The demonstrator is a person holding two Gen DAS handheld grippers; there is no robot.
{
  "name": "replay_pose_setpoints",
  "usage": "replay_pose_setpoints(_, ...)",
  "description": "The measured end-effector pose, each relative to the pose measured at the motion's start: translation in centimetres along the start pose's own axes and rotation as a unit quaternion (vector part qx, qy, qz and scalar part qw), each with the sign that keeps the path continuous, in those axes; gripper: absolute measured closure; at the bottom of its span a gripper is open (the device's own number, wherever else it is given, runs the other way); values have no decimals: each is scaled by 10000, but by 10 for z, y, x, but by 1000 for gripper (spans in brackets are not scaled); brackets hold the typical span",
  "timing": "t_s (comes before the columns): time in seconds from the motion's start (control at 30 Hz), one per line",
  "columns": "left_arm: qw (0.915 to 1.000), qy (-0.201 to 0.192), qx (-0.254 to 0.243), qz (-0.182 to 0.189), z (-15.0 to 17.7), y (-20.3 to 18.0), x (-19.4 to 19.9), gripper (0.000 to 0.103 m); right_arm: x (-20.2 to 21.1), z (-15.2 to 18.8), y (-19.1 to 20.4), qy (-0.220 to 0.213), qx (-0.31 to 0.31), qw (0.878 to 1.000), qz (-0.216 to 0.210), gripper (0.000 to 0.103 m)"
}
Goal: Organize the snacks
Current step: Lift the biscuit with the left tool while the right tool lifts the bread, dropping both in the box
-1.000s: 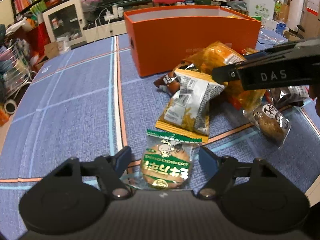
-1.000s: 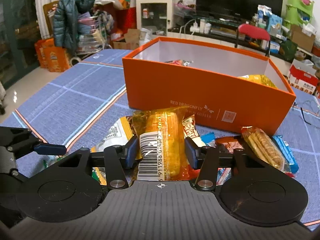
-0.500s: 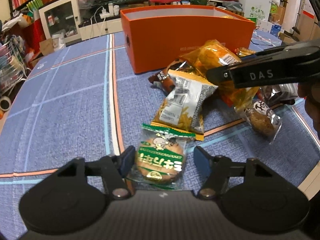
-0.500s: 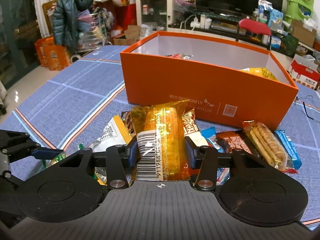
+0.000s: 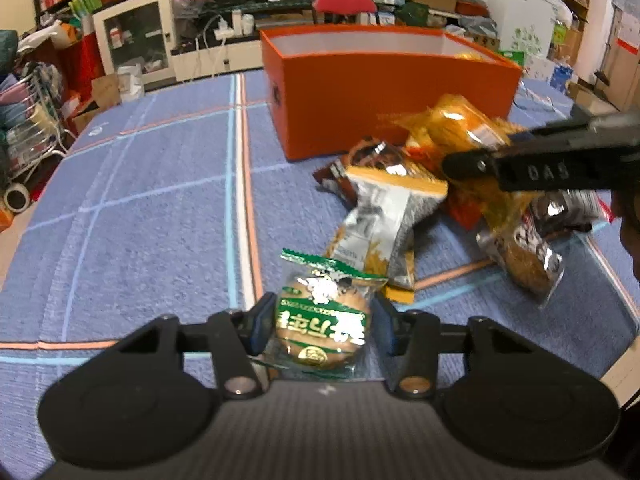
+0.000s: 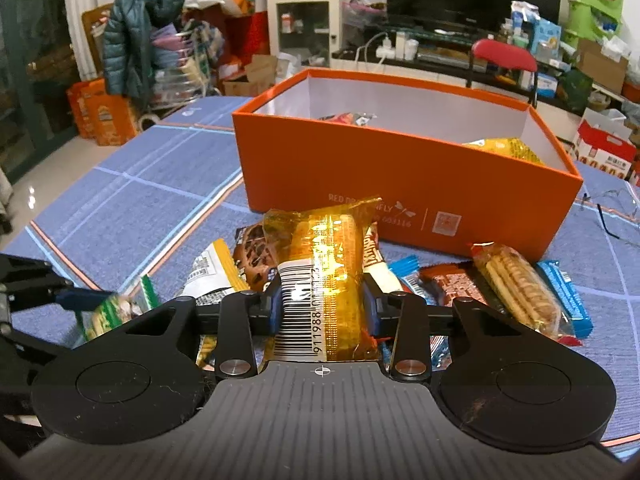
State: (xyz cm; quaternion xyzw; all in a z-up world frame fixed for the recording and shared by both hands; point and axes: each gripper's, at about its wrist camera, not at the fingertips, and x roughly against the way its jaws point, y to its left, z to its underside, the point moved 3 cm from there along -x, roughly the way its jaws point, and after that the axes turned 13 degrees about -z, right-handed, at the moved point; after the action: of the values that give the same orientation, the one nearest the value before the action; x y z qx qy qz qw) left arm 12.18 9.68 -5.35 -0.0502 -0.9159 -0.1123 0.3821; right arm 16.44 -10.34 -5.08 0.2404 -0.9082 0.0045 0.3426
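Observation:
My left gripper [image 5: 320, 320] is shut on a green-labelled round cookie packet [image 5: 322, 324] and holds it just above the blue cloth. My right gripper [image 6: 322, 308] is shut on a long yellow cake packet [image 6: 324, 276] with a barcode, lifted above the snack pile. The right gripper also shows in the left wrist view [image 5: 464, 168], with the yellow packet [image 5: 460, 120]. An open orange box [image 6: 400, 184] stands behind the pile with a few snacks inside. The left gripper shows at the left edge of the right wrist view [image 6: 86, 298].
Loose snacks lie in front of the box: a silver-and-yellow packet [image 5: 380, 220], a chocolate bar [image 6: 256, 252], a biscuit sleeve [image 6: 516, 288], blue wafer packets [image 6: 564, 292]. The blue checked tablecloth [image 5: 140, 200] stretches left. The table edge [image 5: 624, 372] is near right.
My left gripper's jaws have closed on the cookie packet and lifted it slightly. My right gripper has risen a little with the yellow packet still held.

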Motion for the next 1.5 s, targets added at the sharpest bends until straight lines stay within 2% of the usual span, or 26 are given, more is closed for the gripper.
replay_pose_setpoints(0.2, 9993, -128, 98, -335, -10, 3, 5, 54, 7, -1, 1, -91, 100, 9998, 130, 83)
replay_pose_setpoints(0.47, 9970, 24, 266, -725, -15, 9, 0, 54, 9, -4, 2, -113, 165, 9996, 198, 83)
replay_pose_setpoints(0.8, 9945, -180, 593, -840, -30, 13, 11, 54, 18, -4, 8, -205, 209, 9992, 257, 83)
replay_pose_setpoints(0.93, 9922, -344, 643, -1009, -41, 15, 18, 54, 25, -6, 9, -304, 207, 9989, 294, 83)
replay_pose_setpoints(1.33, 9868, -843, 919, -1036, -75, 4, 39, 54, 58, -12, 4, -648, 58, 9973, 326, 83)
replay_pose_setpoints(1.5, 9873, -867, 1040, -827, -97, 2, 37, 54, 76, -34, -10, -951, -118, 9949, 316, 83)
